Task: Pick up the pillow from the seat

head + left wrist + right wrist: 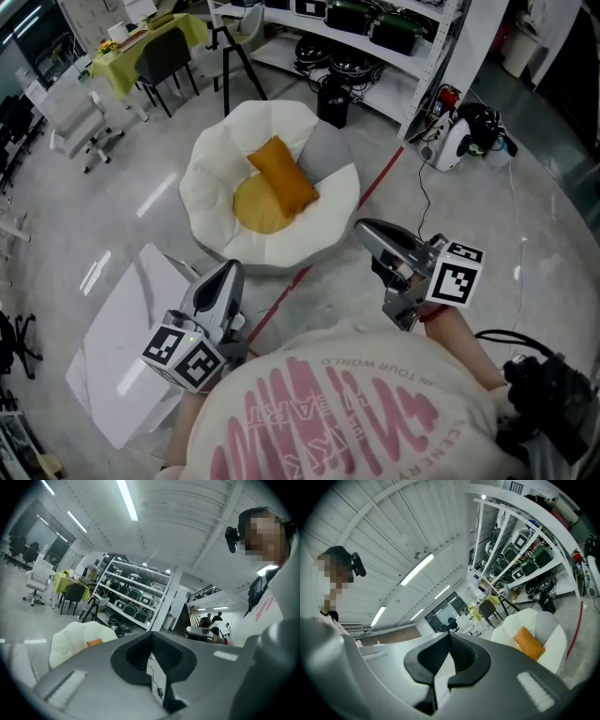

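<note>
- The orange pillow (283, 176) lies tilted in the hollow of the seat (214, 167), a white, petal-edged floor cushion standing on the pale floor (487, 216)
- The pillow's lower end rests on a yellow round cushion (253, 211); a grey cushion (324, 148) sits just beside it, on the side toward the shelving (375, 37)
- The left gripper (228, 270) is held low at the person's left with its jaws pressed together and nothing between them; it points toward the seat but is well apart from it
- The right gripper (367, 231) is likewise closed and empty, its pads meeting edge to edge in its own view; it is near the seat's rim without touching it
- In both gripper views the pillow shows off to one side of the closed jaws, not in line with them
- A red line (377, 183) runs along the floor past the seat's right edge and on between the two grippers
- A white panel (117, 347) lies flat on the floor just left of the left gripper
</note>
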`<state>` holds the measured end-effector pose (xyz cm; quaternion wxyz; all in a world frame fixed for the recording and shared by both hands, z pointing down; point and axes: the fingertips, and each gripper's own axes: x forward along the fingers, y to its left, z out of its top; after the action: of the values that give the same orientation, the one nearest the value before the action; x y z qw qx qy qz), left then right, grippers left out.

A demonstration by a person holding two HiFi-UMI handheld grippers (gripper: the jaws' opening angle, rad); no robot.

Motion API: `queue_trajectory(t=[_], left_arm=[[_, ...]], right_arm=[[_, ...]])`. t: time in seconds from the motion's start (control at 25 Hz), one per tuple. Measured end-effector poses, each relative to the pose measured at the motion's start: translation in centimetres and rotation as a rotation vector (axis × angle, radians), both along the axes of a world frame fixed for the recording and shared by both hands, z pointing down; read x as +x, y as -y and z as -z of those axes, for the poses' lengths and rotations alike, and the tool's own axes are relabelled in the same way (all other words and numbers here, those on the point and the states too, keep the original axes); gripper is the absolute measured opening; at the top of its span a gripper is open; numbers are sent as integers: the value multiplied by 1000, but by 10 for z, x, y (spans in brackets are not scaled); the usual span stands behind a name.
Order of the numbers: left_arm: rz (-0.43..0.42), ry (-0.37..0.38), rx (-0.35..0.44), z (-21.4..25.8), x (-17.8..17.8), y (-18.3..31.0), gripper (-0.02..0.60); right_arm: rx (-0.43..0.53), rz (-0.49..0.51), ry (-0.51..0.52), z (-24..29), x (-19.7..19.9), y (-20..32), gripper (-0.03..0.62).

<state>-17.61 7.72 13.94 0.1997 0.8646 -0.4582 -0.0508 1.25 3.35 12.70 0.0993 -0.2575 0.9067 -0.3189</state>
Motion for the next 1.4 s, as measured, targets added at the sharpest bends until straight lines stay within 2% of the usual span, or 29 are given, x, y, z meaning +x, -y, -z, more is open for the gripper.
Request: queue_trajectory(t=[0.4,0.72,0.92,1.16,1.28,1.4], left_arm=[[19,12,-45,-22,-21,50,17],[61,21,-60,-24,-34,114,17],[89,37,-88,-40,-25,182,17],[113,125,-154,-68,-3,261,17],[110,180,-180,-95,4,289,17],[94,202,-226,-125,6,314,17]], right_arm=[[-65,19,-38,-22,-25,59,6],[-104,55,-67,-30,-39,130,6],[-160,57,-95,-54,-23,201,6],[-225,71,-64,-86,-5,290,6],[-261,77,-56,-114,2,326,6],[-300,67,-46,-150,7,360,6]])
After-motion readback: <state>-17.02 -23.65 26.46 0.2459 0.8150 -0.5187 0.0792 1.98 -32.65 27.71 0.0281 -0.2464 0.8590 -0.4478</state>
